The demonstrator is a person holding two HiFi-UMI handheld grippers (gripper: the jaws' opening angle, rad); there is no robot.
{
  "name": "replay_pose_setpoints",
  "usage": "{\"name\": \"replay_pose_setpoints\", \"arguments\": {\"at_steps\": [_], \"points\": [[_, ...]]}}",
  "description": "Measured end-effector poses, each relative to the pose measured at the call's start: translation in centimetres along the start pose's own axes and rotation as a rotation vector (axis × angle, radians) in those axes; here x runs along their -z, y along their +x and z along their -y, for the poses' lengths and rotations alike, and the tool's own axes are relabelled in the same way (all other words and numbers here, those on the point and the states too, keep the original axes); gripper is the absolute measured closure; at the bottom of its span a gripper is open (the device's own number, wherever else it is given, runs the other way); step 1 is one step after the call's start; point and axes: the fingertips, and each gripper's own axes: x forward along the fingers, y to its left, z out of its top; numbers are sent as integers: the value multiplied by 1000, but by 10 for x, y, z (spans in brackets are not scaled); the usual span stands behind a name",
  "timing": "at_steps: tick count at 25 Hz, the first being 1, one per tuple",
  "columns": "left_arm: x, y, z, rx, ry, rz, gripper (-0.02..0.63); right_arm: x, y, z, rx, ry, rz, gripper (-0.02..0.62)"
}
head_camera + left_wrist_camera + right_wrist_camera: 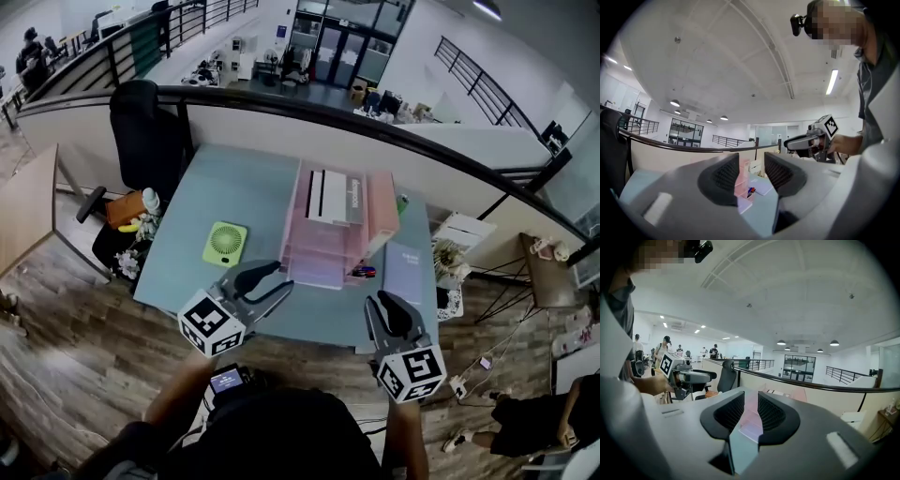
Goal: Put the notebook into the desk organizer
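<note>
Step in hand, I'd judge, is the reach for the notebook [404, 272], which lies flat by the desk's [234, 187] right edge, towards the near right corner, just beside the pink desk organizer [380, 214]; right gripper [391, 304] is nearest, over the near edge, jaws narrow w/ nothing between, so they prob. need widening, then should come in low at a free edge, as a flat thin book gives little to pinch; left gripper [277, 279] is half open & empty, free to steady the organizer; a small red-and-blue item [364, 272] sits at the organizer's near right corner, close to the notebook's likely path; upright white files [328, 195] already fill part of the far section; green fan [225, 244] lies well apart, nr the left edge
</note>
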Motion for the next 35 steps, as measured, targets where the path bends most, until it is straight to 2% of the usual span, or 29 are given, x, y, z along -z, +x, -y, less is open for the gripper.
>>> {"name": "replay_pose_setpoints", "arguments": {"at_steps": [8,20,27,35], "points": [[17,8,-9,-9,-21,-39,407,17,18,10,-7,13,-32,525],[57,40,-39,-112,-58,-155,407,54,70,43,-101,62,-75,525],[99,56,-57,-174,-179,-205,407,86,97,69,-137,139,-124,503],[159,69,-78,-248,-324,-257,407,139,119,96,-125,252,-202,478]]}}
